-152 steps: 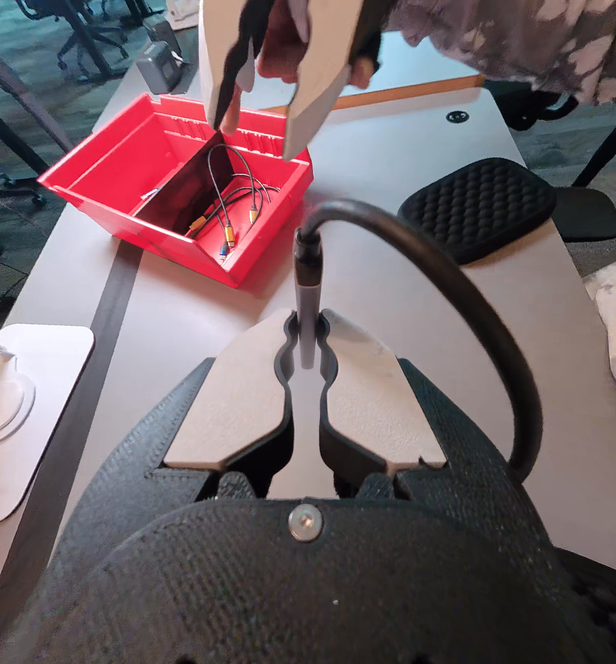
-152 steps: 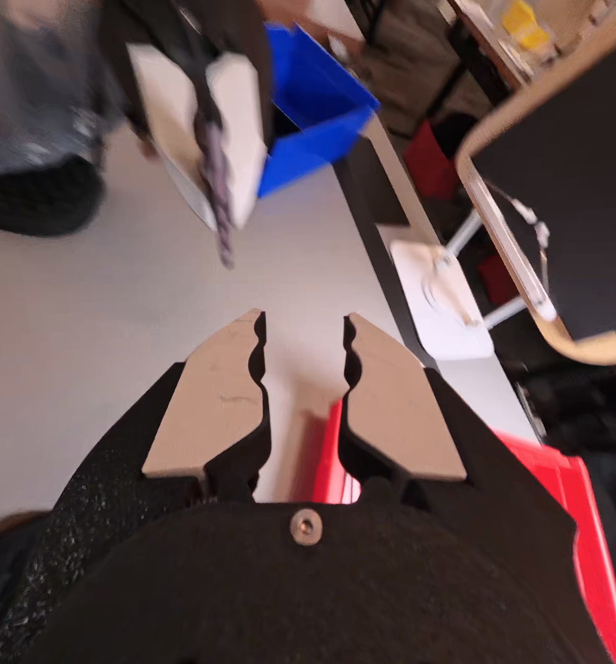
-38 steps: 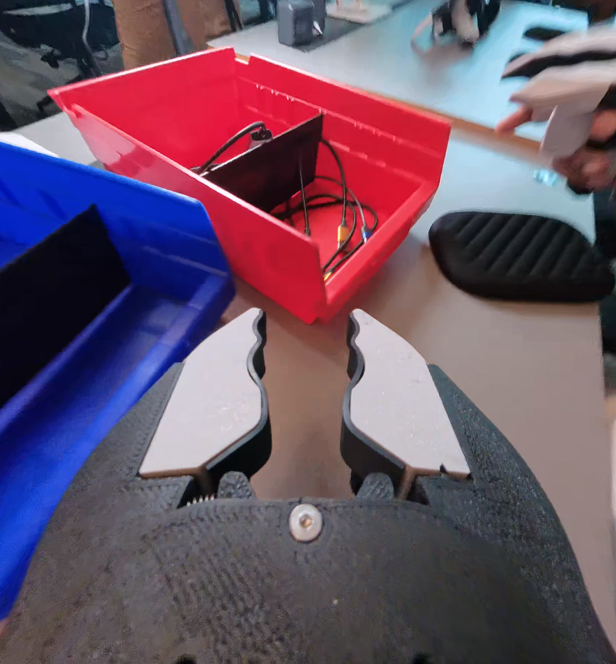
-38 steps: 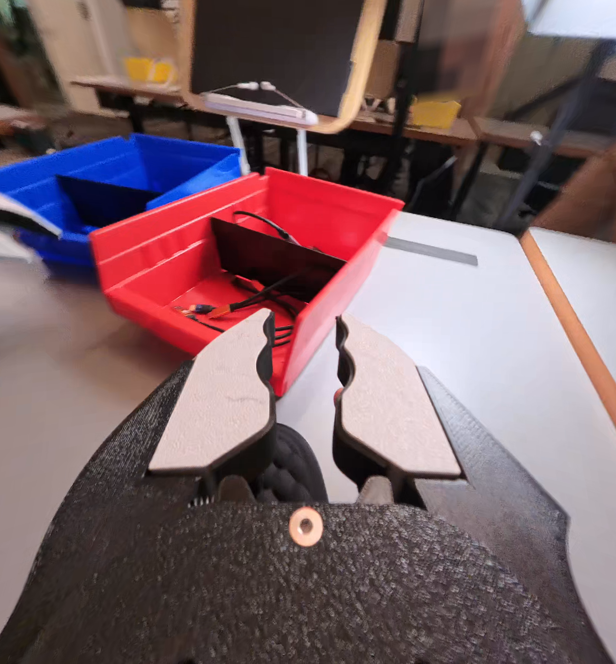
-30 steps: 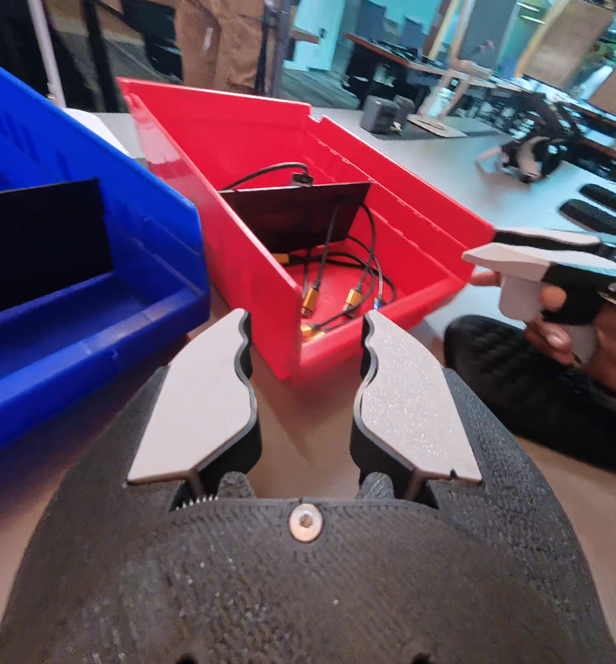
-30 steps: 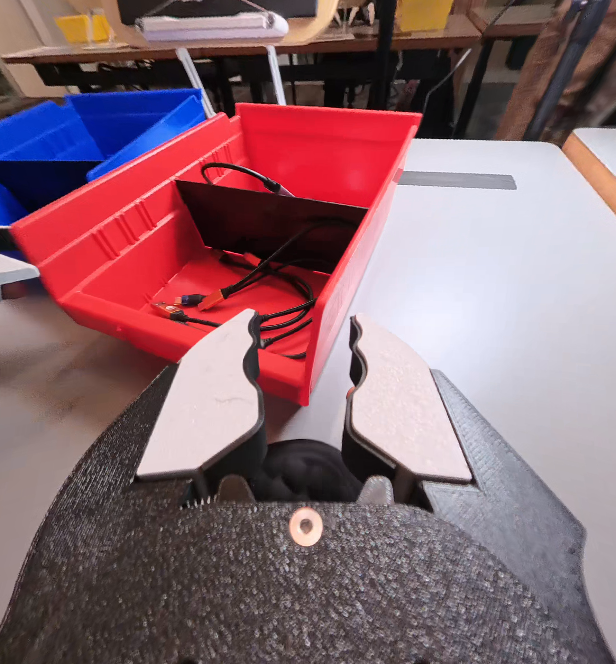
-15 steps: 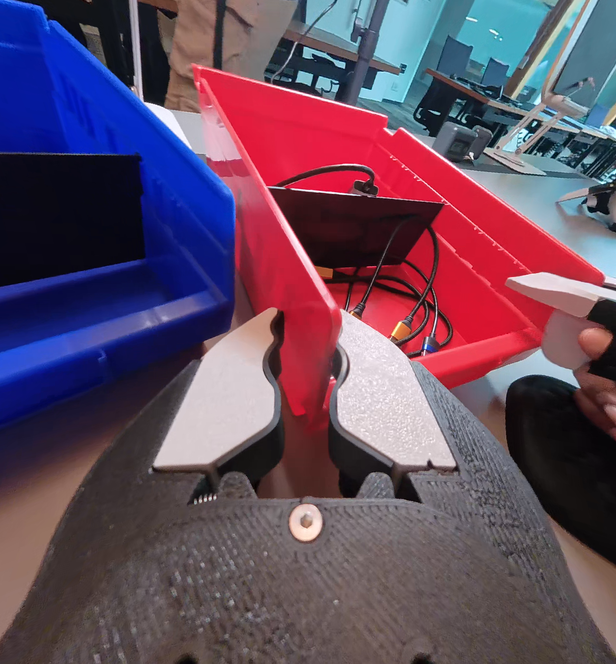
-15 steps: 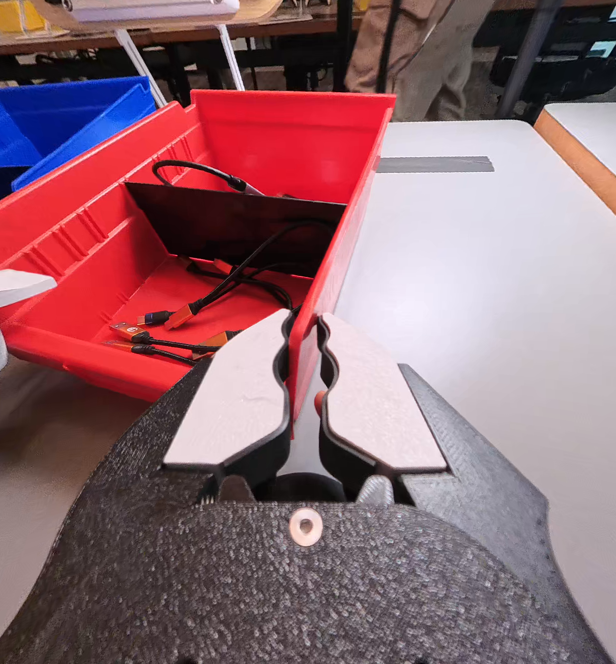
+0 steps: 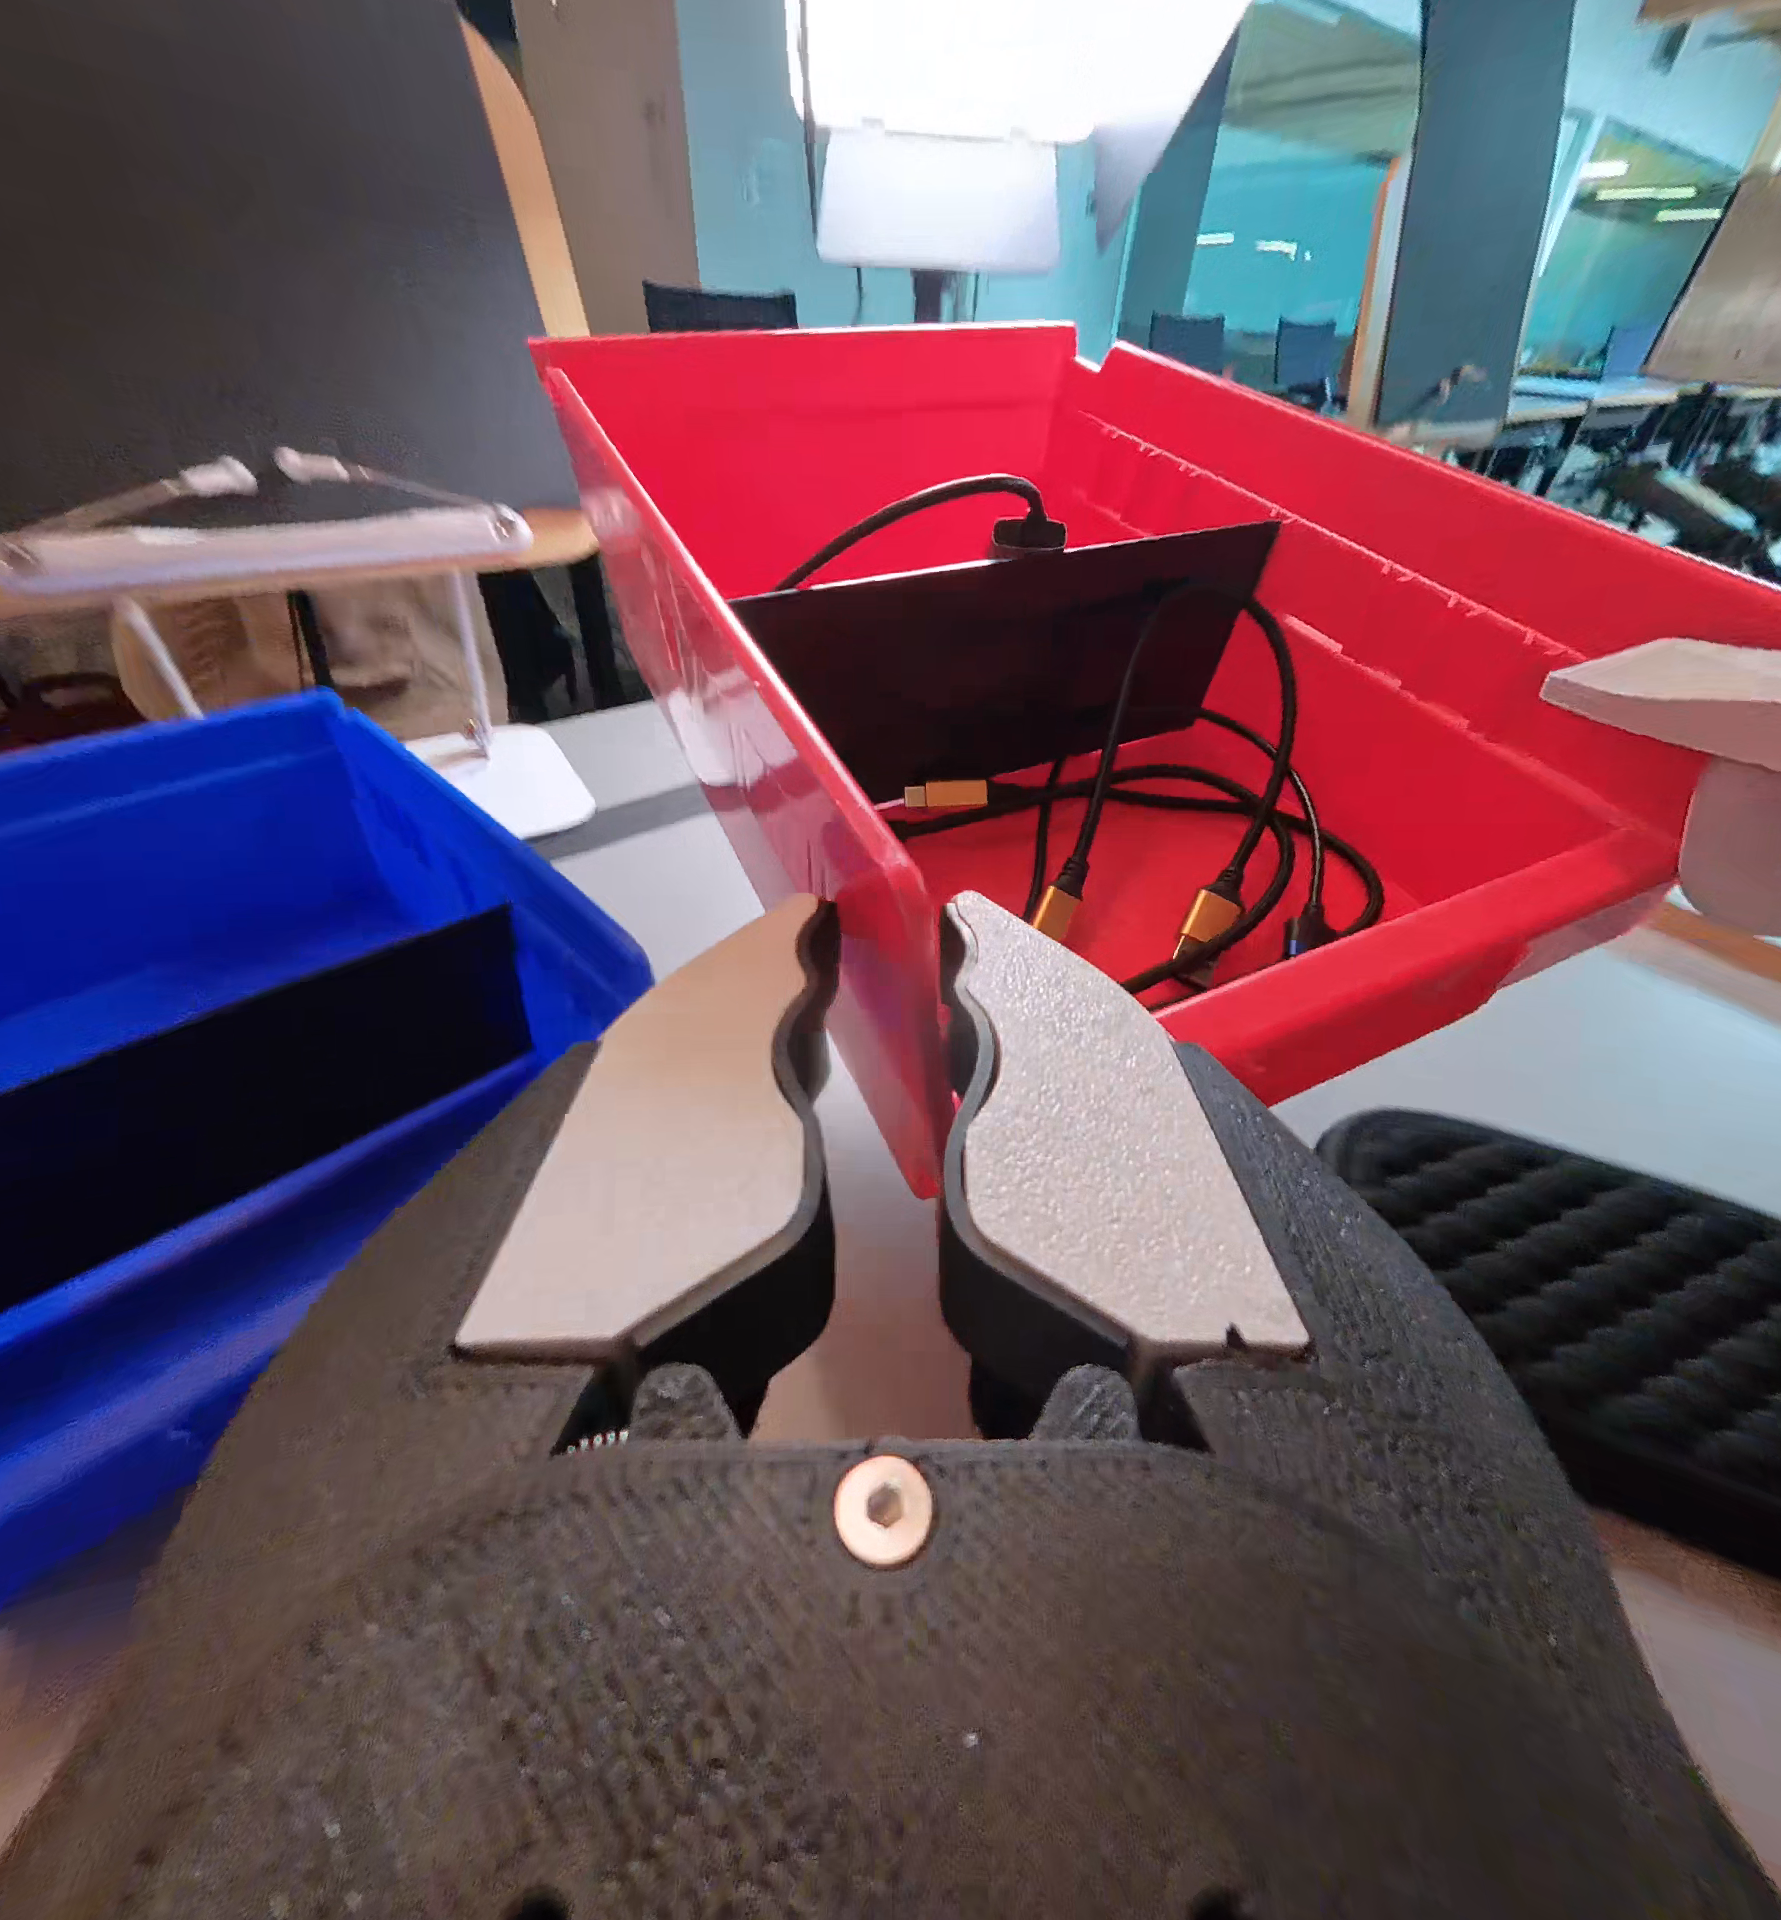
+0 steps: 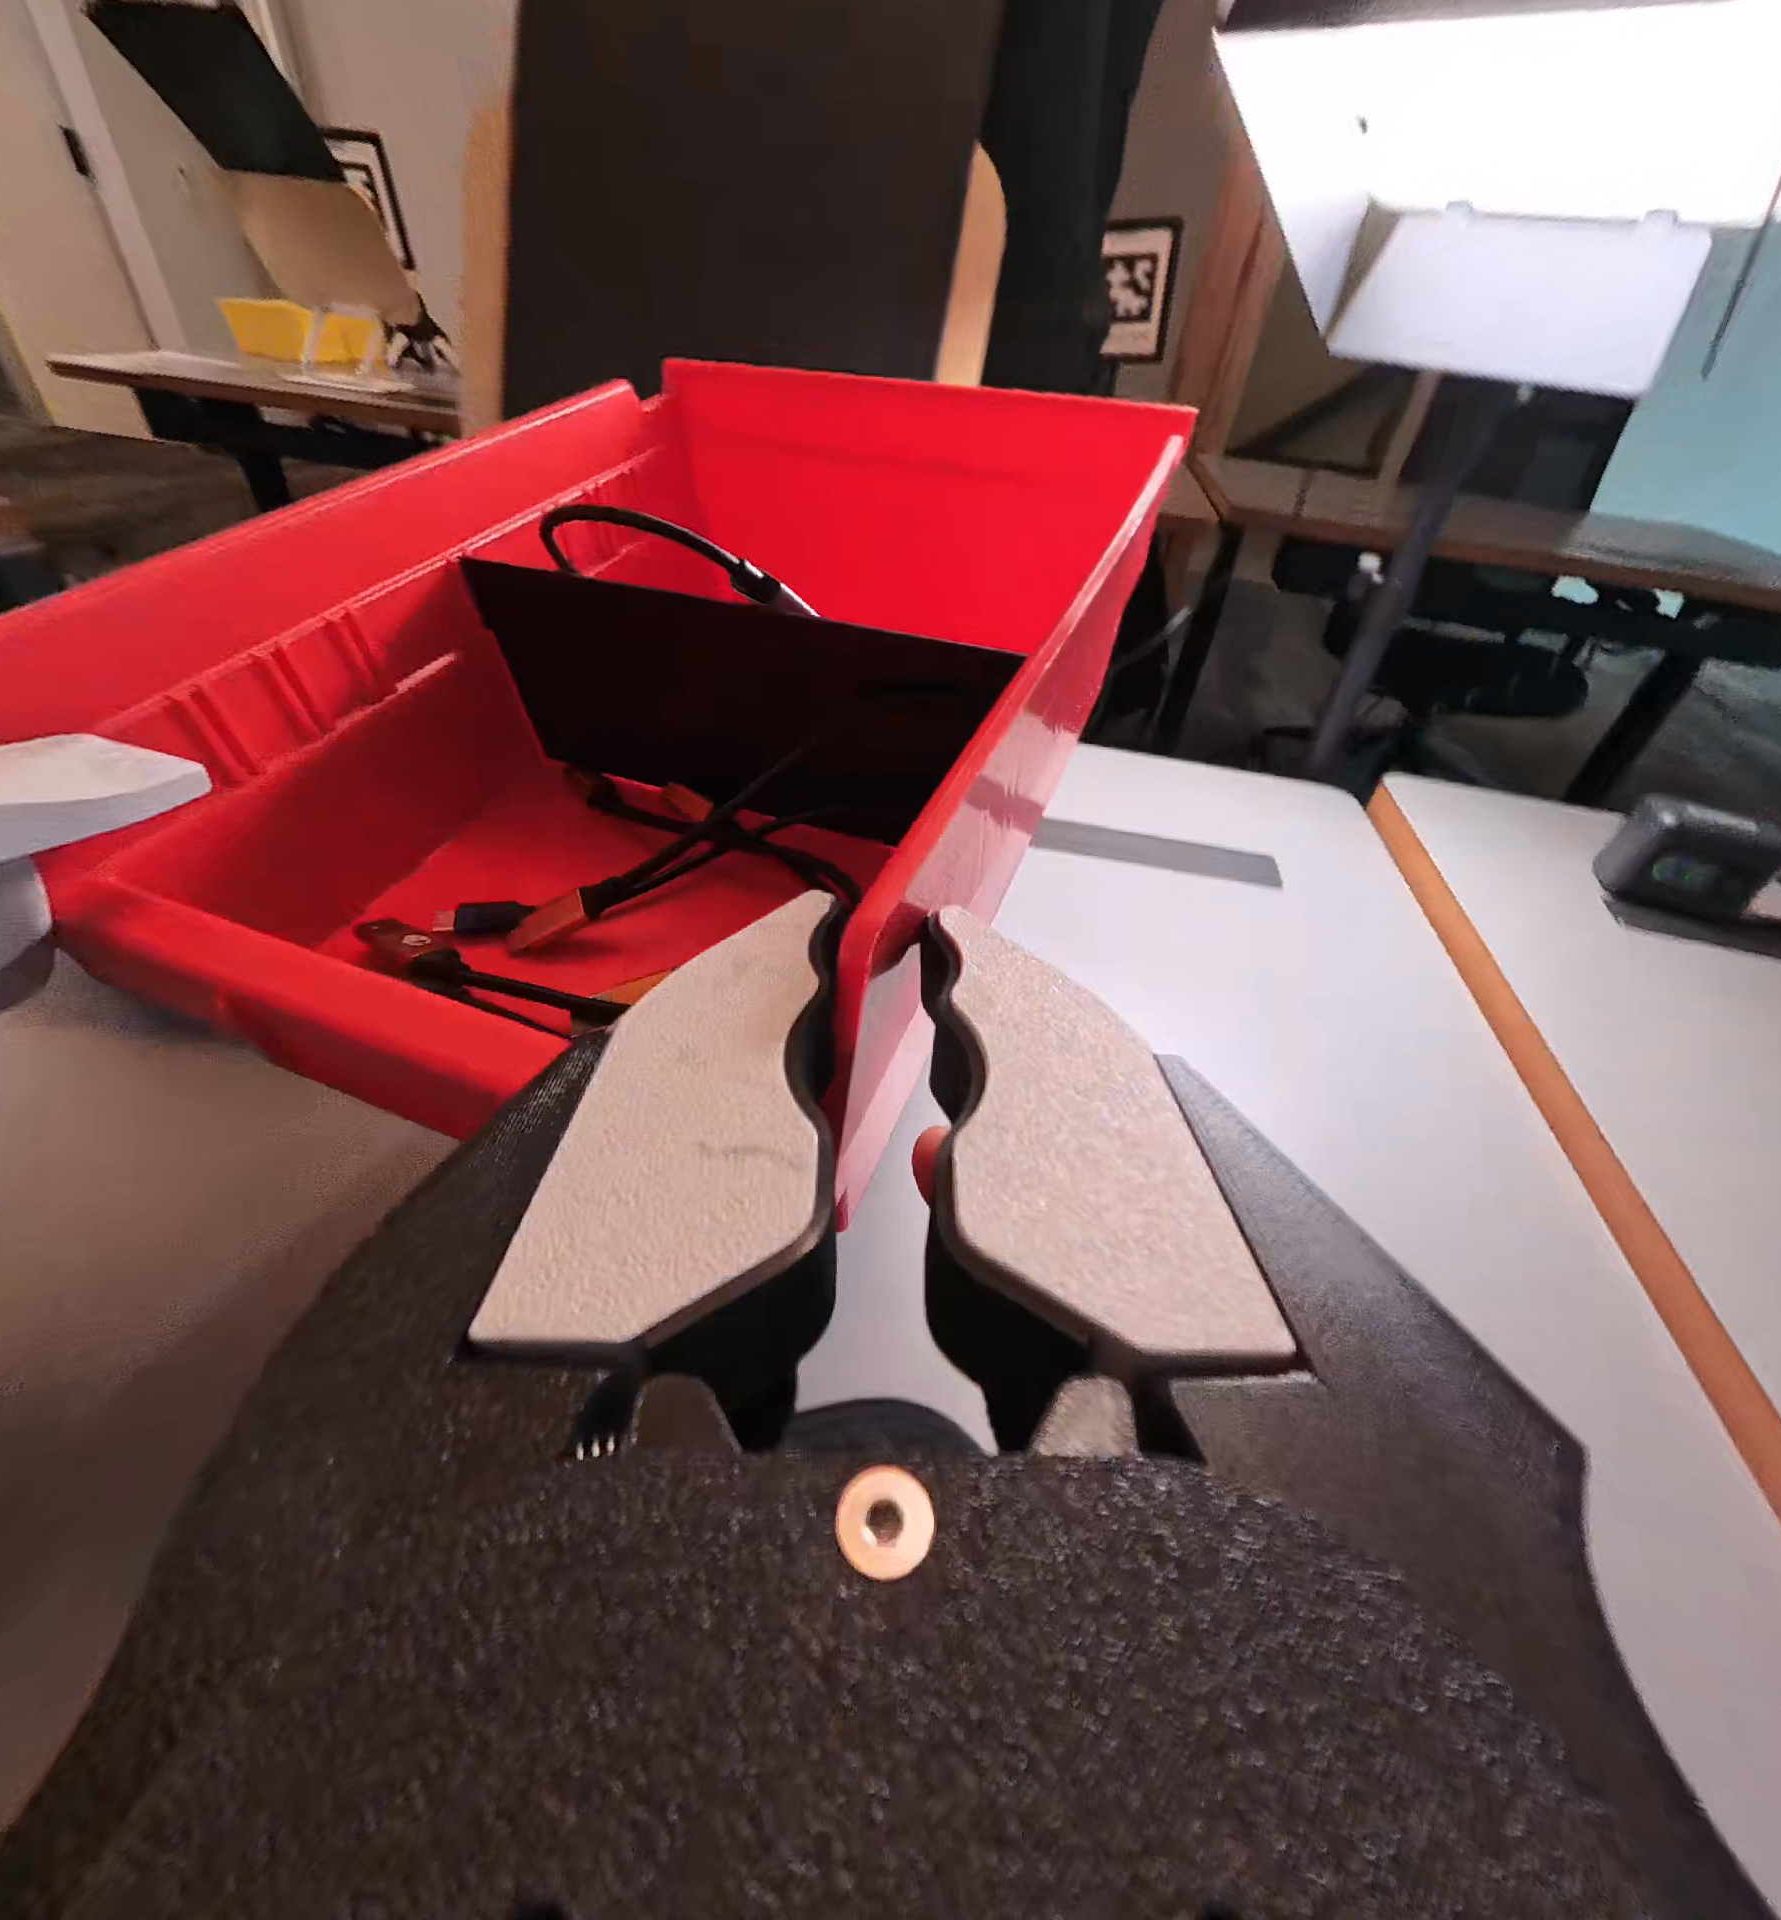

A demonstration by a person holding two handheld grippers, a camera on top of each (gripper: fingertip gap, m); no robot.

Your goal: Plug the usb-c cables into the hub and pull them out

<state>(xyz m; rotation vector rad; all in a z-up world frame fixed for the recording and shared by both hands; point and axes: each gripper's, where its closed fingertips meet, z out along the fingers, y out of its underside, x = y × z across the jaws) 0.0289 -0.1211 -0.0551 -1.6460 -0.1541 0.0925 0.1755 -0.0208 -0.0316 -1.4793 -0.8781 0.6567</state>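
A red bin (image 9: pixel 813 436) with a black divider (image 9: pixel 990 644) holds several black USB-C cables (image 9: pixel 1229 831) with orange plugs in its front part. A thicker black cable (image 9: pixel 927 509) arcs over the divider from the rear part; the hub's body is hidden there. My left gripper (image 9: pixel 886 914) is shut on the bin's left wall near the front corner. My right gripper (image 10: pixel 878 925) is shut on the bin's right wall (image 10: pixel 1021 675). The cables also show in the right wrist view (image 10: pixel 595 894). Each gripper shows at the other view's edge.
A blue bin (image 9: pixel 190 831) with a black divider stands left of the red bin. A black padded rest (image 9: pixel 1613 1309) lies on the grey table (image 10: pixel 1281 1039) in front. A white stand base (image 9: pixel 512 790) sits behind. A second desk with a small device (image 10: pixel 1686 862) adjoins on the right. There is about 20 centimeters between the tips of the two grippers. The black padded rest (image 9: pixel 1613 1309) lies some 20 centimeters from my right tips, 25 centimeters from my left tips.
Both grippers closed on opposite walls of the red bin about half a second ago and still hold it. Both views have since tipped upward, and the bin looks raised with them.
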